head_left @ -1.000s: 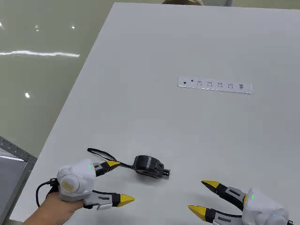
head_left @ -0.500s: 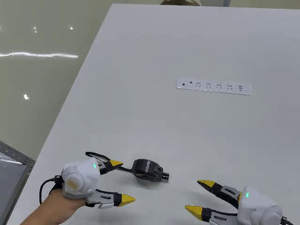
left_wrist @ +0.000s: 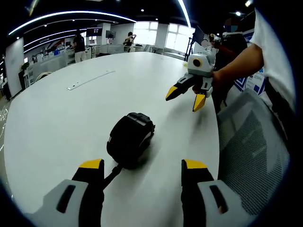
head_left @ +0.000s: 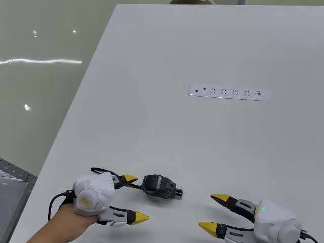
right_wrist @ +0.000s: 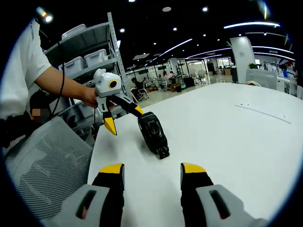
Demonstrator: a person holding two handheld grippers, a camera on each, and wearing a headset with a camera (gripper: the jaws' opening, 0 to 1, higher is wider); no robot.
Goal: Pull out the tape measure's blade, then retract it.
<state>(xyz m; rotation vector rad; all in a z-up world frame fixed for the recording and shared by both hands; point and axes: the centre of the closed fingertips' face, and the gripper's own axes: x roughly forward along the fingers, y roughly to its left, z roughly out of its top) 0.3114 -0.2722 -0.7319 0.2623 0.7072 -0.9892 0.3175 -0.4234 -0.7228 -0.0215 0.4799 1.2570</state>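
Currently tape measure (head_left: pixel 160 186) lies on white bench (head_left: pixel 202 142), power strip (head_left: pixel 229 92) well beyond it. Left gripper (head_left: pixel 136 198) and right gripper (head_left: pixel 211 211) flank it, fingers apart.

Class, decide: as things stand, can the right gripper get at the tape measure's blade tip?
Probably yes. The right gripper is open, the blade tip points toward it, and only bare table lies between them.

Left gripper (head_left: pixel 135 198), 2 jaws spread wide, points right; right gripper (head_left: pixel 212 211), jaws also apart, points left toward it.
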